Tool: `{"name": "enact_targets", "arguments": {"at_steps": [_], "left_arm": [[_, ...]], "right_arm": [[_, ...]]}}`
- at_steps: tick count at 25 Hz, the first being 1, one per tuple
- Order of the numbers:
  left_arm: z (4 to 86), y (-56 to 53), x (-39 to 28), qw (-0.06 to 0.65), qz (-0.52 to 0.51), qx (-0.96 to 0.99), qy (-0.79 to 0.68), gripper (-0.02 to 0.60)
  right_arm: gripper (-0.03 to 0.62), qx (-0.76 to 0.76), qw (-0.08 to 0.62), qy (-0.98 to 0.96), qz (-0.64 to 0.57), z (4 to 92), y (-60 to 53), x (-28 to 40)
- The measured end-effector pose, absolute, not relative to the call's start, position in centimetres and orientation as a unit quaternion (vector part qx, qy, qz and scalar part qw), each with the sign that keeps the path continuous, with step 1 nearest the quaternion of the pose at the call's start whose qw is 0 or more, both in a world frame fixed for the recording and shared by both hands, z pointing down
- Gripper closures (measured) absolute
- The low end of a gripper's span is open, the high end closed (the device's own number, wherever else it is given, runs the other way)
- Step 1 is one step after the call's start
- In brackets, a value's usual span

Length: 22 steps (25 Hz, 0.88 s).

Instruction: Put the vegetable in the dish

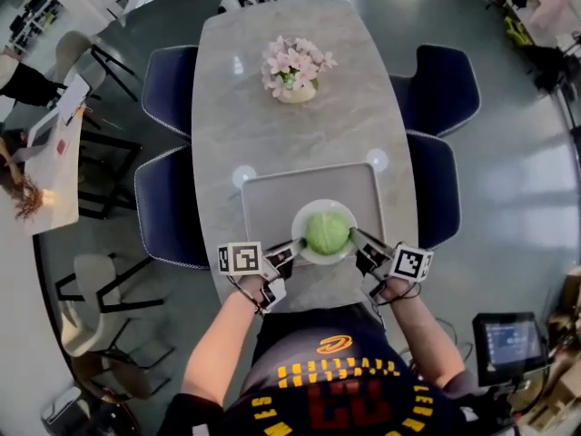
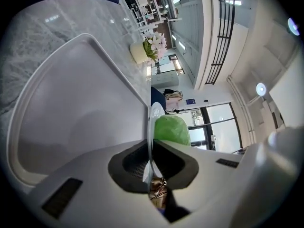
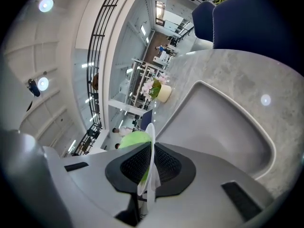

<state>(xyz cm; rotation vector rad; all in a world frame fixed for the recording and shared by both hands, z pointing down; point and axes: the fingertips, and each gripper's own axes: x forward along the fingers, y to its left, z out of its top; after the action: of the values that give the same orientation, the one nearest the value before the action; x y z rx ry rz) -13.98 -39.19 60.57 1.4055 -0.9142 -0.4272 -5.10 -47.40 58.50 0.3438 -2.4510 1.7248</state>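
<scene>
A round green cabbage (image 1: pixel 327 232) sits in a white dish (image 1: pixel 301 243) at the near edge of a grey tray (image 1: pixel 272 198). My left gripper (image 1: pixel 292 250) is shut on the dish's left rim, my right gripper (image 1: pixel 359 241) shut on its right rim. In the left gripper view the thin white dish (image 2: pixel 153 127) runs edge-on between the dark pads (image 2: pixel 133 165), with the cabbage (image 2: pixel 172 129) beyond. In the right gripper view the dish (image 3: pixel 150 137) is likewise pinched edge-on, the cabbage (image 3: pixel 134 139) to its left.
The tray lies on a long marble table (image 1: pixel 263 89) with a pot of pink flowers (image 1: pixel 295 69) at the far end. Two small white coasters (image 1: pixel 243 176) (image 1: pixel 377 160) flank the tray's far corners. Dark blue chairs (image 1: pixel 168 89) (image 1: pixel 445 89) line both sides.
</scene>
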Motion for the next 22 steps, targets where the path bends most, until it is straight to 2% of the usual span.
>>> {"name": "enact_targets", "arguments": {"at_steps": [16,22], "left_arm": [[65.8,-41.1,-16.6,0.674,-0.187,0.564,-0.438,0.565],[66.9,-41.3,-17.5,0.682,-0.191,0.549,-0.445,0.561]], "right_arm": [[0.572,0.127,0.078,-0.778,0.610,64.3,-49.1,-7.8],[0.572,0.159,0.104,-0.749,0.635,65.9,-48.9,-7.9]]}}
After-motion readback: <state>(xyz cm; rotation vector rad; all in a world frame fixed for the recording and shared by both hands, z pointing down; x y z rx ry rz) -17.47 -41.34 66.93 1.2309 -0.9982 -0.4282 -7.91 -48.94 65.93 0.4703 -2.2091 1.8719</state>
